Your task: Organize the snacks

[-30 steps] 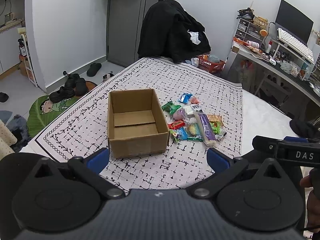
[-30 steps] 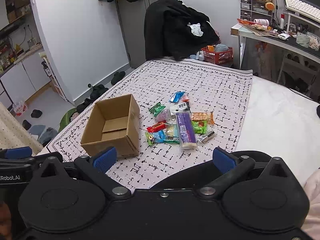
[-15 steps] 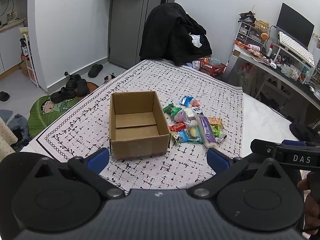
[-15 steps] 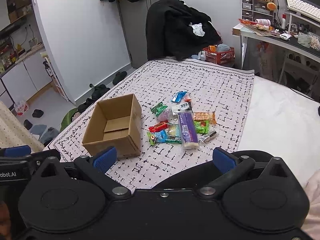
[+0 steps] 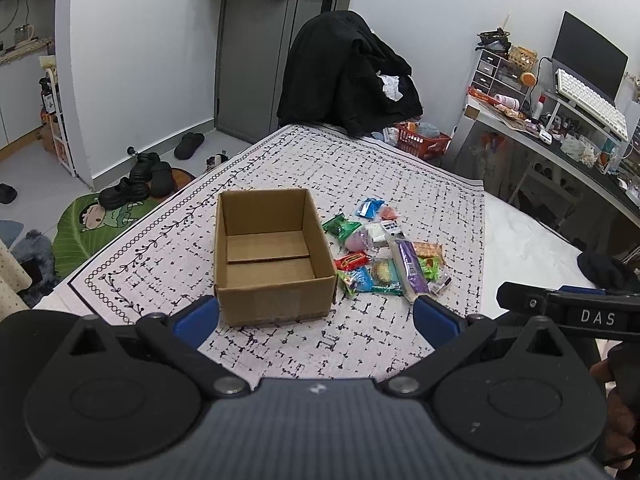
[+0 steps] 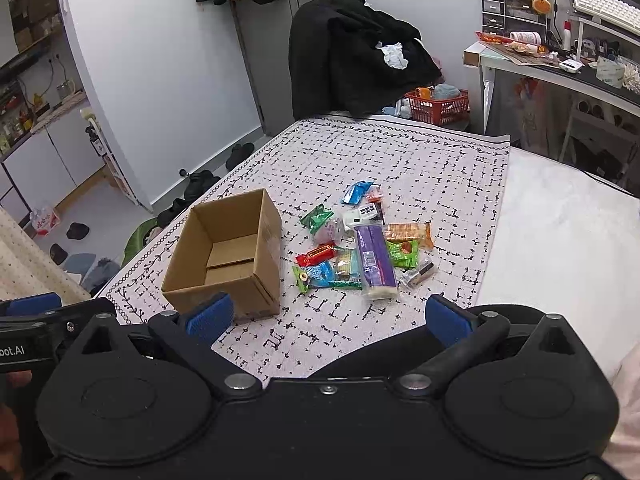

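Lived-in bedroom: bed (image 6: pixel 560 240), cluttered desk (image 5: pixel 568 148), shoes (image 5: pixel 136 184) by door (image 5: pixel 256 40).

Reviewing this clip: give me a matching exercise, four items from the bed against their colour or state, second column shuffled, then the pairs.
Items:
1. cardboard box
2. long flat packet
3. left hand-held gripper
4. packet farthest from the cameras

Descriptions:
A. purple
B. blue
C. empty, open at the top
D. open, holding nothing

Pairs: 1-C, 2-A, 3-D, 4-B
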Tool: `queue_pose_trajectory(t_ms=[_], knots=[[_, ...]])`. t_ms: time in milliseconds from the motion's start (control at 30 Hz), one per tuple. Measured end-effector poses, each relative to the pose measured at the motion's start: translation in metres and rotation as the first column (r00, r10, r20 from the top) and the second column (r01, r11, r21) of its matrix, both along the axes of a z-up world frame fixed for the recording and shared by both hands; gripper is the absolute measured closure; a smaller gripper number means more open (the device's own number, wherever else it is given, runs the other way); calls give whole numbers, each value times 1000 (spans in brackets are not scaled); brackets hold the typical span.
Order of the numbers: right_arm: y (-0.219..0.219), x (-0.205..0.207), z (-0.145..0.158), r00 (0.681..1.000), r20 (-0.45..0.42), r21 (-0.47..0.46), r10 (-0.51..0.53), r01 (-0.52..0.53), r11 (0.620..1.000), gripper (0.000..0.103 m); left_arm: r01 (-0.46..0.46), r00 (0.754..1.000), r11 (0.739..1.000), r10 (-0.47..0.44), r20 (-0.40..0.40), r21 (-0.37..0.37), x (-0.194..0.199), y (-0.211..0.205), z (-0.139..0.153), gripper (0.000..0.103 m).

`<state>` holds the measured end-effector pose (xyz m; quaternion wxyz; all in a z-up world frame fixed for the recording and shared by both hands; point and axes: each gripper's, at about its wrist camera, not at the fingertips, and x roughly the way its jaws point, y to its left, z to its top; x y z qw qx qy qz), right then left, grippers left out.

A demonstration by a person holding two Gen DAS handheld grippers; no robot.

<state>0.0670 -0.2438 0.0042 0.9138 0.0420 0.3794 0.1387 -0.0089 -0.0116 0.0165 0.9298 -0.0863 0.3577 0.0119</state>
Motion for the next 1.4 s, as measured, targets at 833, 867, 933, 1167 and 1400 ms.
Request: queue_pose_trajectory(t_ms=[833,867,933,1167,1400], knots=[[-42,65,-33,998,-62,78,-12,17,997,24,83,997,993,-83,3,-81,69,-46,-31,23],[-44,68,-36,997,-69,82,-16,22,996,25,83,997,993,-84,1,-87,73,-48,-33,26],[-49,76,-41,996,-86,93,-27,35,995,27,82,996,992,-84,-7,-98,80,-51,-39,28],[-63,101,-62,986,-145,106,-82,98,990,27,81,995,991,-86,-42,-108,107,-65,-57,32],[-74,124,-85,972,-206,113,-114,140,984,26,63,994,992,-72,-84,-107,134,-78,-80,32]])
